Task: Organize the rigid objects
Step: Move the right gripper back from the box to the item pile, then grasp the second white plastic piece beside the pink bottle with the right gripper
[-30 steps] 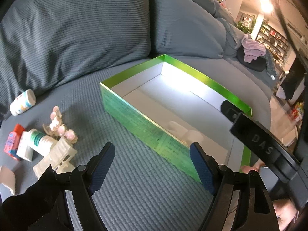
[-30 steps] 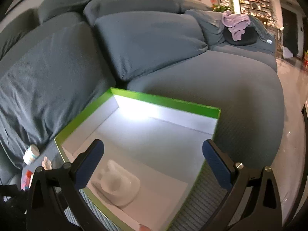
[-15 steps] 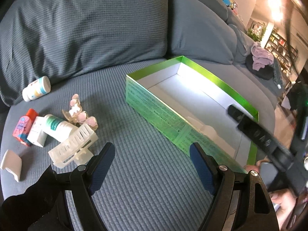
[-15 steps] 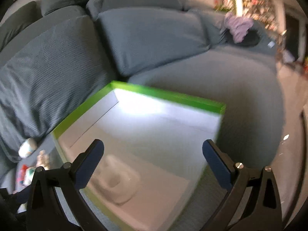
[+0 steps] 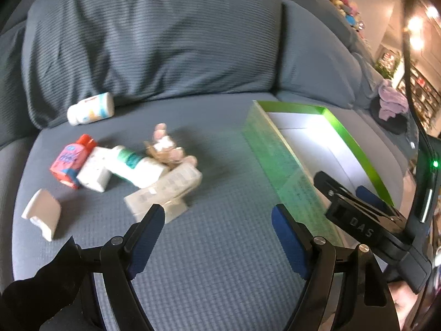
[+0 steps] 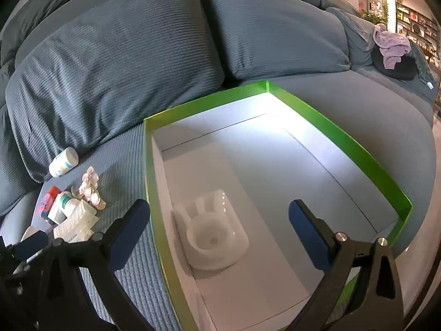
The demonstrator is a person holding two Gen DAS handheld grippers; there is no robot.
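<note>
A green-walled box with a white floor (image 6: 358,151) sits on the grey sofa seat; it also shows in the left wrist view (image 5: 278,162). A white plastic holder (image 6: 213,237) lies inside it near the front left. A pile of small objects lies left of the box: a slotted white plastic piece (image 5: 165,190), a white tube with green label (image 5: 135,162), a white box (image 5: 93,169), a red carton (image 5: 71,161), a pink and clear piece (image 5: 168,149), a white bottle (image 5: 91,109) and a white cap-like piece (image 5: 42,213). My left gripper (image 5: 217,229) is open above the seat, near the pile. My right gripper (image 6: 220,229) is open over the box's front.
Large grey back cushions (image 5: 154,41) stand behind the seat. A purple cloth on a dark cushion (image 6: 391,47) lies at the sofa's far right. Shelves and lights fill the room beyond.
My left gripper has swung left, from facing the box toward the pile. My right gripper has turned left too, so the pile and holder show more fully.
</note>
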